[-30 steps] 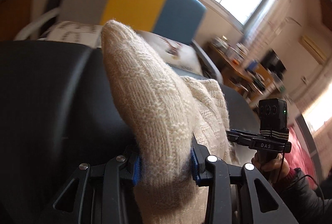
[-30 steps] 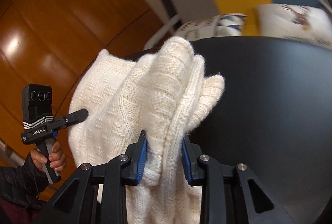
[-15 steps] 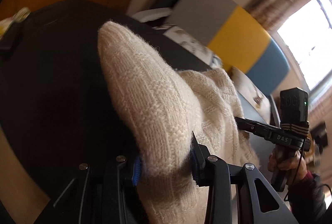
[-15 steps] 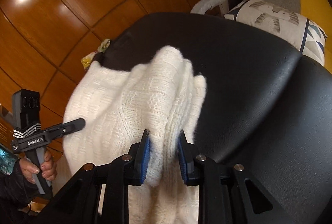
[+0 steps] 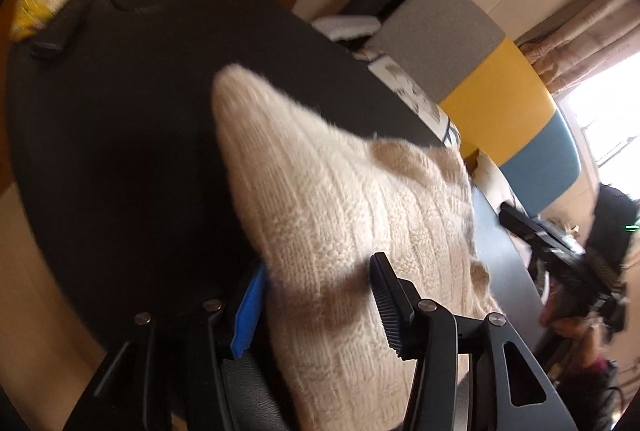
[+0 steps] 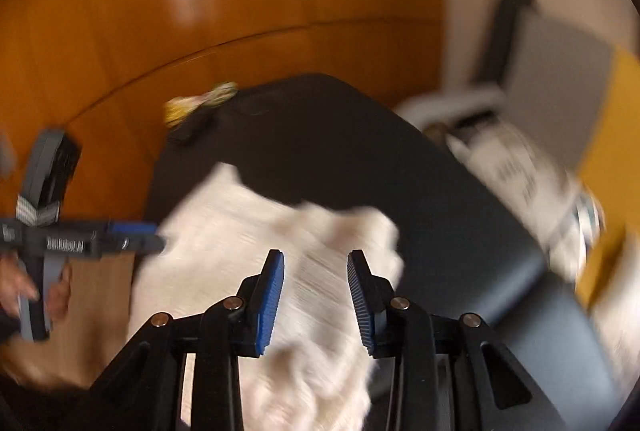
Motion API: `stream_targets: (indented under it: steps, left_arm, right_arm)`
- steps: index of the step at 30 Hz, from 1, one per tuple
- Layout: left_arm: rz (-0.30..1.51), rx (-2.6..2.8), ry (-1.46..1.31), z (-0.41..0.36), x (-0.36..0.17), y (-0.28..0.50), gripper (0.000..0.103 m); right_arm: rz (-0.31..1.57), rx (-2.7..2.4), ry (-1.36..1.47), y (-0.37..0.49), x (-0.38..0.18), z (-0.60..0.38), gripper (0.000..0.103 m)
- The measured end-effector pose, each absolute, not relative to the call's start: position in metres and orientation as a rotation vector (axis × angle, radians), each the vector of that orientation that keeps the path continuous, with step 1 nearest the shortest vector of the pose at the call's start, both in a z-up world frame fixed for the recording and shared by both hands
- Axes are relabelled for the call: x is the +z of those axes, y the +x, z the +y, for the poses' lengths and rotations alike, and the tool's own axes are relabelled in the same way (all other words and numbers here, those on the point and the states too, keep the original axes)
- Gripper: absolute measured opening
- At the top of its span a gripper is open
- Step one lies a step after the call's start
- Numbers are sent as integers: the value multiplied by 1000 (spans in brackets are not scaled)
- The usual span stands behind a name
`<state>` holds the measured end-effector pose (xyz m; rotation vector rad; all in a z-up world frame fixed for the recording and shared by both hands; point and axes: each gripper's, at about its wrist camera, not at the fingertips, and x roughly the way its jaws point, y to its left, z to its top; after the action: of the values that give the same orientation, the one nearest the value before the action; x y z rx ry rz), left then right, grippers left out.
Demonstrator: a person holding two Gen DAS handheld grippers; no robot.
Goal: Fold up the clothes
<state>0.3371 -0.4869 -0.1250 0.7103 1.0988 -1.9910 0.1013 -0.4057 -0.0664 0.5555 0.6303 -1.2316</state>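
Between the left gripper's point(image 5: 316, 305) fingers lies a cream knitted sweater point(image 5: 352, 215), spread ahead of the tool over a black table point(image 5: 120, 119). Its jaws have just been opening; the blue pad on one side touches the knit, while the other finger seems to stand just clear, so the hold looks released or nearly so. Ahead of the right gripper point(image 6: 316, 295), the same sweater shows blurred beneath and beyond the fingers; these jaws have also just been opening and stand apart, gripping nothing. Judging by this, a fold has been laid down and both tools are letting go. Next, each must draw back without snagging the yarn, then find a fresh edge.
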Motion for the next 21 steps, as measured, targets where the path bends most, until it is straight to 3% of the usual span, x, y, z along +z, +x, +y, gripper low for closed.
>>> stream_targets:
  steps: [7, 10, 14, 21]
  left_arm:
    - [924, -2073, 636, -501, -97, 321, 62]
    - [976, -2017, 794, -526, -128, 297, 62]
    - [979, -1967, 879, -528, -160, 284, 62]
    - [927, -2008, 789, -502, -127, 292, 62]
  right_arm:
    - [878, -1265, 709, 107, -136, -477, 31]
    - [736, -1271, 801, 83, -153, -484, 30]
    - [716, -1249, 800, 82, -151, -482, 30]
    - [684, -1144, 682, 90, -100, -448, 30]
